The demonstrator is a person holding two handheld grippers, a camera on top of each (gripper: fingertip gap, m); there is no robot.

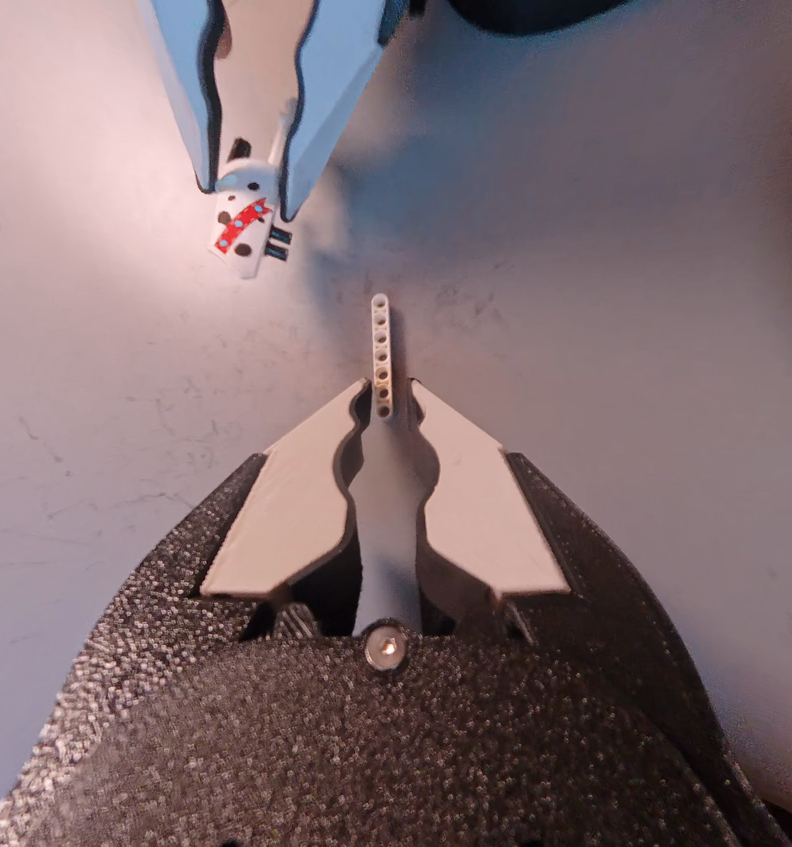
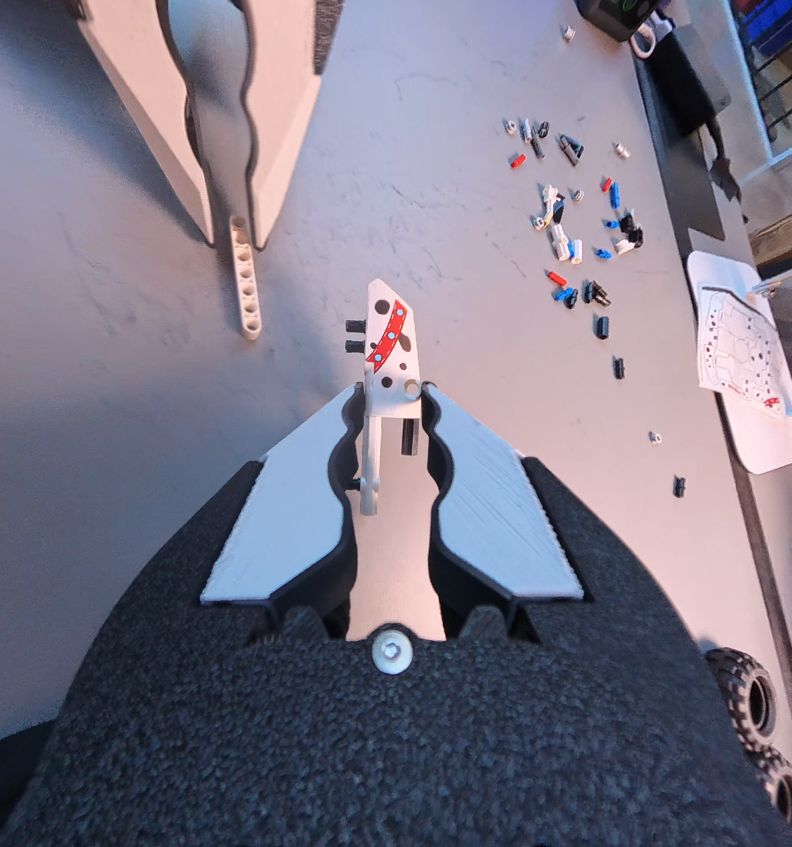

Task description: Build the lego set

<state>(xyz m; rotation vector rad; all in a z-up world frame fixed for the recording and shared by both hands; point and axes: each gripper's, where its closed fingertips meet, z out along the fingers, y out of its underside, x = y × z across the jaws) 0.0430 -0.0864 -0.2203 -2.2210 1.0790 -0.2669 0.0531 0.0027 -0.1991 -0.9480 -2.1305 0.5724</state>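
Right wrist: tool level, gripping panel

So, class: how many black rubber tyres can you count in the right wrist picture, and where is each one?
2. One tyre sits at the table's lower right edge; the second tyre lies just below it, cut off by the frame. Others may be hidden.

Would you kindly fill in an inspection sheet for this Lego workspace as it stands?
Surface: grey table, scuffed.
Job's things: white beam with holes in the left gripper; white spotted panel with a red band, two black pins on its side, in the right gripper.
Clutter: loose small pieces, red, blue, black and white; printed sheet at the table edge; two black tyres.
Grippers: each shut on its part, tips facing each other and apart.
Cables: nothing seen.
Surroundings: dark objects and a railing beyond the table, blurred.
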